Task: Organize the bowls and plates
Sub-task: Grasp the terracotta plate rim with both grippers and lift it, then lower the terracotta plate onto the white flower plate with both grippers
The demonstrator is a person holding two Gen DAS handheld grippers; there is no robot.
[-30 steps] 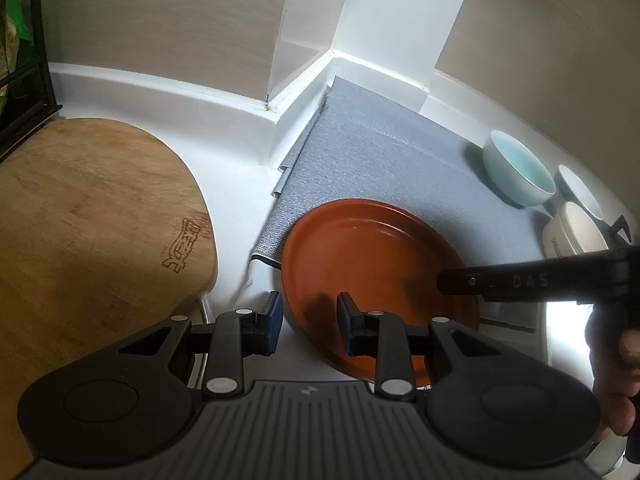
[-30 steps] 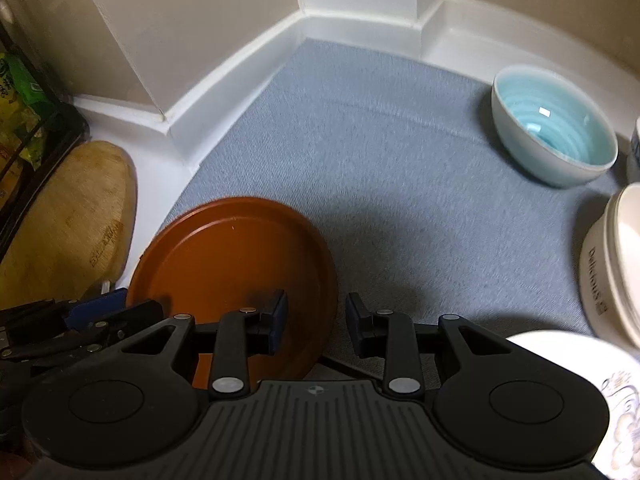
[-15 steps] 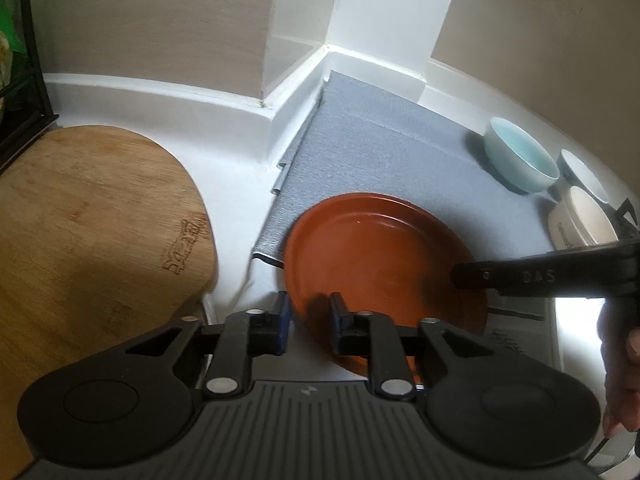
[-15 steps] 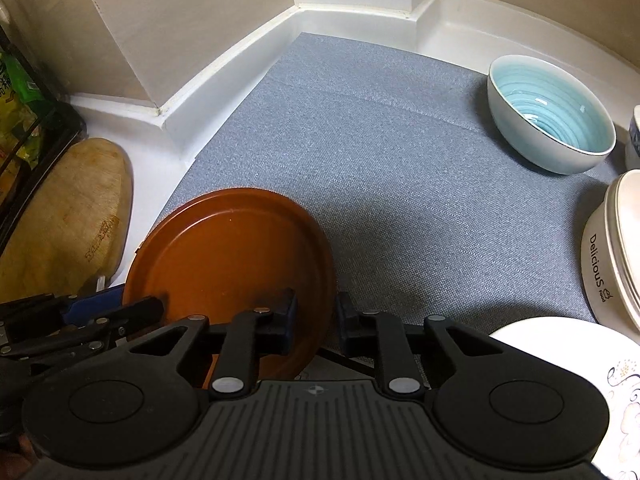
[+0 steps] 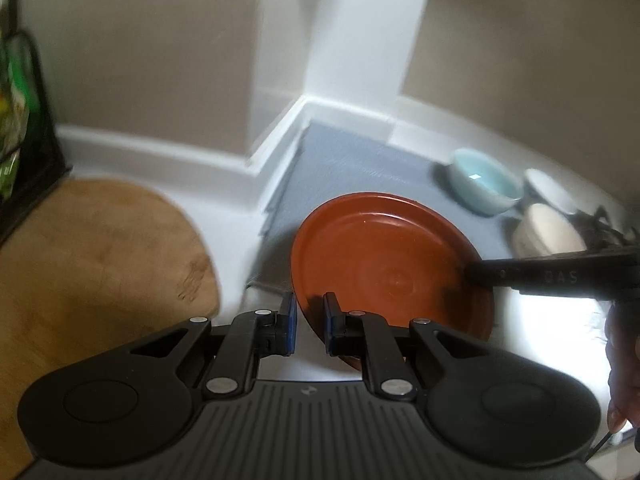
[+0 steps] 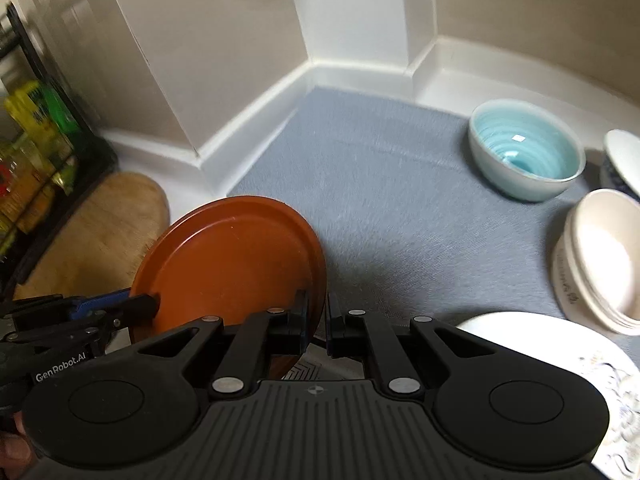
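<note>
I have left hand-held gripper (image 5: 307, 322) and right hand-held gripper (image 6: 316, 322) both clamped on brown plate (image 5: 384, 264) rim, lower centre; right's jaws just closing.

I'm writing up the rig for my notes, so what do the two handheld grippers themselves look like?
Both are matte black plastic. Each has a ribbed grey body, two round lobes, silver pivot pins and blue pads on the fingers. The left gripper carries white "GenRobot.AI" lettering on its side. The right gripper shows faint letters, "DAS", on its side. No sleeves or cables are clearly visible.
</note>
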